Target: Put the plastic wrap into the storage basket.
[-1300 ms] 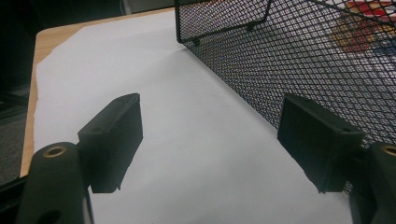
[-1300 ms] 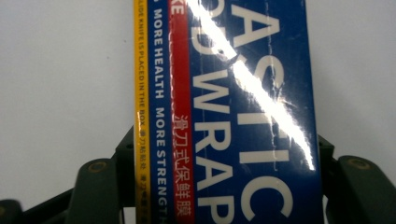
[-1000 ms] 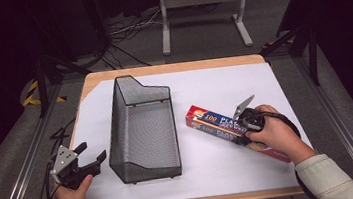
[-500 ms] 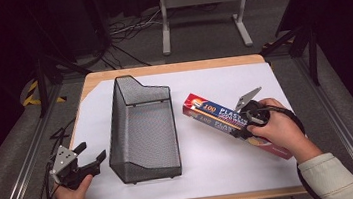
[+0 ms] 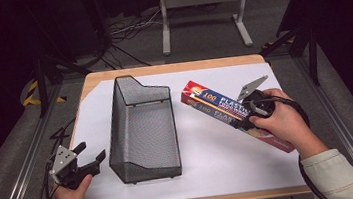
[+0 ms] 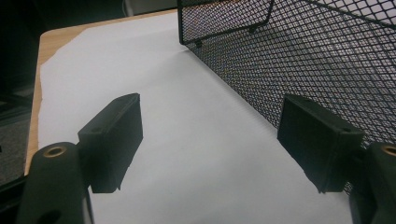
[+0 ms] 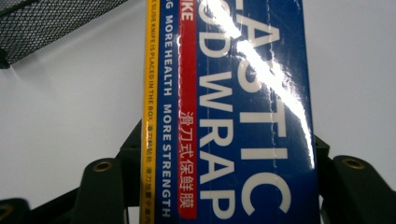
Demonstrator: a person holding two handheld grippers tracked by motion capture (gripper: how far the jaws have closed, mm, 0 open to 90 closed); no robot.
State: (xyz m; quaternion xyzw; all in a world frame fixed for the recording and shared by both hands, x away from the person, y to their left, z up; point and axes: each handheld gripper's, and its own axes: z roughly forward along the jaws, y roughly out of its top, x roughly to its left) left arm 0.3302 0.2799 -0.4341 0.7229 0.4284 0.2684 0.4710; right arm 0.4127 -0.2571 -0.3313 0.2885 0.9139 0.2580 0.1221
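Black mesh basket [image 5: 142, 128] on white sheet [image 5: 210, 151]; wooden table [image 5: 171, 68]; metal stand [image 5: 202, 13] beyond.

The plastic wrap box [image 5: 218, 109] is mostly deep blue with big white lettering, a red stripe carrying white Chinese characters and a thin yellow edge band, plus red at the ends. The wire mesh basket [image 5: 142, 128] is black all over, fine diamond mesh. White sheet [image 5: 211, 161] covers the light wood table [image 5: 93, 81]. Both grippers look black.
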